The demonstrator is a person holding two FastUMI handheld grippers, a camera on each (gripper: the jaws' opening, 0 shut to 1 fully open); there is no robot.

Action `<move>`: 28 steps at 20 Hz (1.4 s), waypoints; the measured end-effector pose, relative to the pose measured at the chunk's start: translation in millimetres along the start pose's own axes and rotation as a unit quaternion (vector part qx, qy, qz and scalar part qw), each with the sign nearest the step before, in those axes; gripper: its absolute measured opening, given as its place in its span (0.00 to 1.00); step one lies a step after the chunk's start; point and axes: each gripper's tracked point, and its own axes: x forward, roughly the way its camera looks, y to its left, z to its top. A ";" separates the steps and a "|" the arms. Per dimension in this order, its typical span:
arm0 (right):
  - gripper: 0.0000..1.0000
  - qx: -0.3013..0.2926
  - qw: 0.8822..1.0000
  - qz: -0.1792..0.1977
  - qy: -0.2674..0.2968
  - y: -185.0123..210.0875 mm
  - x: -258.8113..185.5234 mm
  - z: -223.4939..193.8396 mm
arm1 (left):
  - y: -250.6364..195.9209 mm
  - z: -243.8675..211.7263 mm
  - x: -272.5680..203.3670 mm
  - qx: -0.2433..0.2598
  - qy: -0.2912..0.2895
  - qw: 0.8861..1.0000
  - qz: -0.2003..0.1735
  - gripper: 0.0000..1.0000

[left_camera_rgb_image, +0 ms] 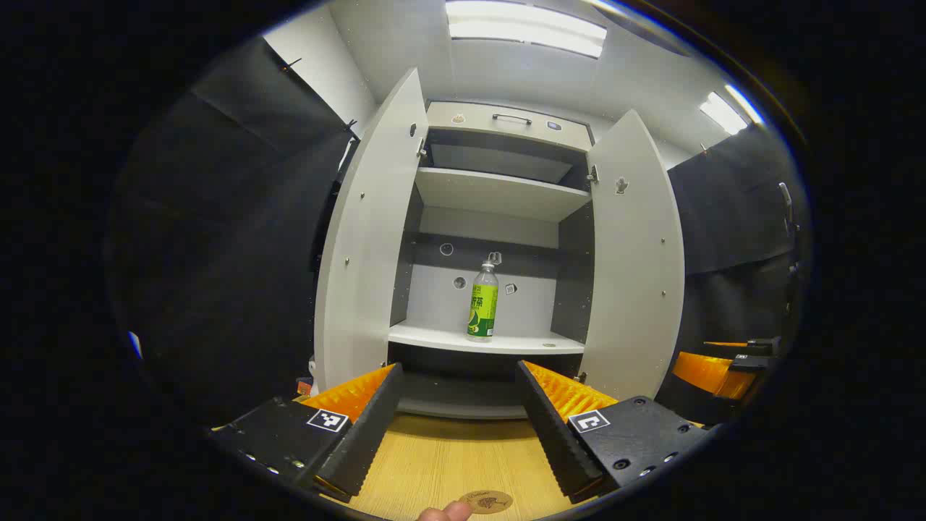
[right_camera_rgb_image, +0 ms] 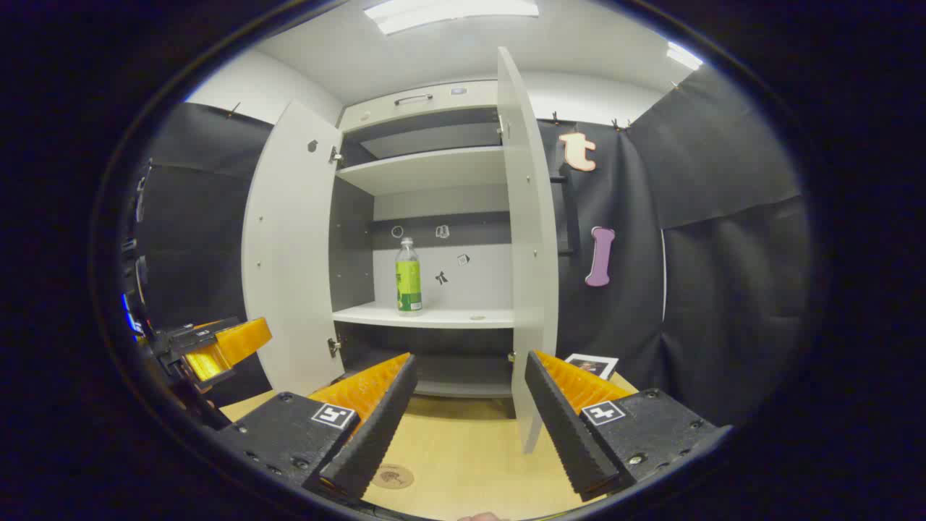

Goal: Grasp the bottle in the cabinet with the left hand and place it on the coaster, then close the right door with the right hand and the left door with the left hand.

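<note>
Green-labelled clear plastic bottle (left_camera_rgb_image: 483, 302) upright on lower shelf of white cabinet (left_camera_rgb_image: 499, 194), both doors open. Left tongs (left_camera_rgb_image: 457, 427) and right tongs (right_camera_rgb_image: 469, 420) spread wide, empty, above wooden counter (left_camera_rgb_image: 448, 456). Round brown coaster (left_camera_rgb_image: 487, 501) on counter.

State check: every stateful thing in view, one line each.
bottle: upright on cabinet shelf, capped, ungrasped
left door: open
right door: open
coaster: on the table, bare
left gripper: open, holding nothing
right gripper: open, holding nothing
</note>
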 end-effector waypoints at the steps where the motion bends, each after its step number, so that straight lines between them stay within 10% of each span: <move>1: 0.99 0.003 1.000 0.001 0.001 1.5 -1.3 -0.5 | -0.4 -0.6 -1.0 0.000 0.002 1.000 0.000 0.94; 19: 0.99 -0.003 1.000 0.018 0.000 7.2 -10.6 0.5 | 0.7 5.2 -9.9 0.002 0.005 1.000 0.006 0.95; 28: 0.99 -0.003 1.000 0.008 -0.004 -0.9 -14.0 3.7 | -26.8 28.8 30.8 -0.018 0.008 0.998 -0.055 0.95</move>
